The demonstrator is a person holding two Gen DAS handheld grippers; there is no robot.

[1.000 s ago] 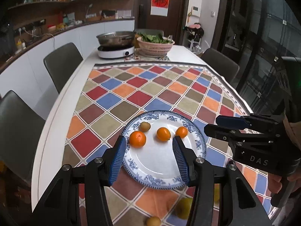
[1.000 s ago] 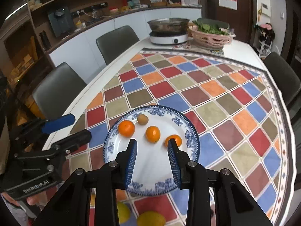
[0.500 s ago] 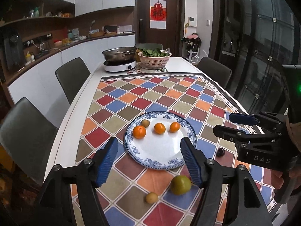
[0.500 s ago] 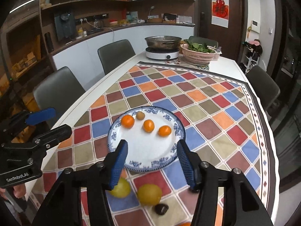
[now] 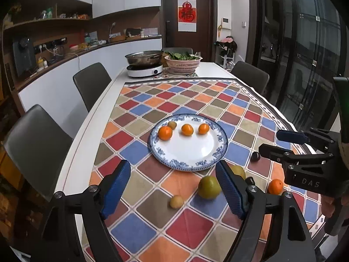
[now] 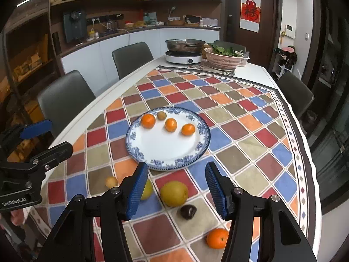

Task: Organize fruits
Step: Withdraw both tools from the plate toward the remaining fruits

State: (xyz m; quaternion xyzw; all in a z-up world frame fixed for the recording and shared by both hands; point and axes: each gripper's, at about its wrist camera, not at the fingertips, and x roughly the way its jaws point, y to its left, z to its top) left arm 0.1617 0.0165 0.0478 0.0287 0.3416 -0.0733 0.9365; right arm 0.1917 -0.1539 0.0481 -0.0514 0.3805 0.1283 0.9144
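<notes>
Both hand-held grippers, left hand-held gripper (image 5: 174, 191) and right hand-held gripper (image 6: 176, 191), hover agape above table.

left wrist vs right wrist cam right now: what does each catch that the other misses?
Only the left wrist view: the right gripper from the side, open, and two dark fruits off the plate.

Only the right wrist view: the left gripper from the side, open, and both yellow-green pears unhidden; just one dark fruit shows.

Both: the blue-rimmed plate with three oranges and a small brown fruit, a loose orange and a small yellow fruit on the checked tablecloth.
</notes>
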